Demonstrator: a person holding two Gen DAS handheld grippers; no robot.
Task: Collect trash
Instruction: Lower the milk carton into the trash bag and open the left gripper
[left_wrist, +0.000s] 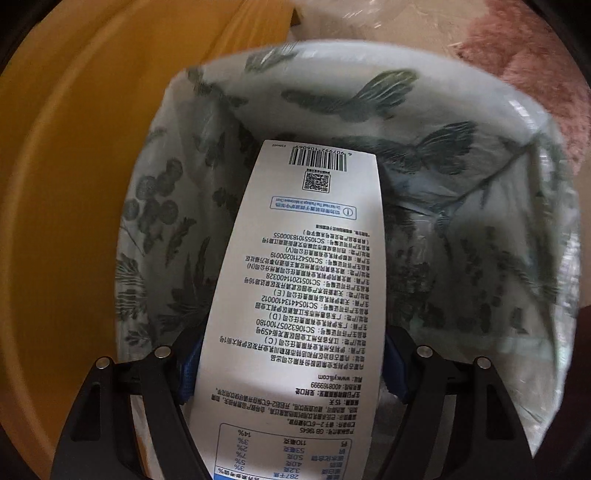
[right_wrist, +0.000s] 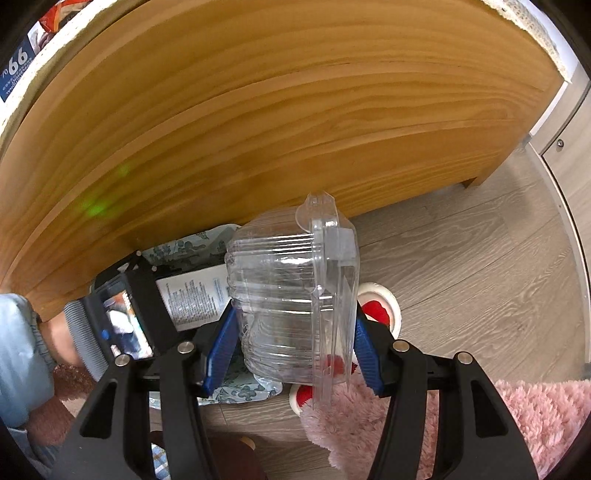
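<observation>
- Left gripper (left_wrist: 291, 373): the fingers (left_wrist: 188, 369) are closed on the lower part of a white carton (left_wrist: 295, 295), one blue pad on each long side. The printed panel with barcode faces the camera, and the carton's far end points ahead of the fingers.
- Directly beyond and below that far end is the open mouth of the bin (left_wrist: 517, 122), lined with a leaf-print bag (left_wrist: 177, 221). The carton's far end appears already inside the rim line; whether it touches the liner cannot be told.
- Step in hand, as judged: release the carton into the bin. Keep the carton centred over the opening, away from the near-left wall of the bag, and tilt it so the far end leads downward.
- Open the fingers fully in one motion; a partial opening risks the carton hanging on one pad.
- Right gripper (right_wrist: 291, 354): the fingers (right_wrist: 221, 350) are closed on a clear plastic box (right_wrist: 291, 295), gripping its ribbed body from both sides, with the hinged lid edge toward the right finger.
- The box is thin and likely to flex; hold grip pressure steady and do not squeeze harder.
- Ahead-left of the right fingers, the left gripper and carton are visible at the bin, close to the wooden bed side (right_wrist: 295, 110). Hold the box clear, to the right, until the left gripper is out of the opening.
- Below the right fingers lie a pink rug (right_wrist: 535, 424) and a red-and-white slipper (right_wrist: 380, 306) on the floor (right_wrist: 480, 258); these are not obviously trash.
</observation>
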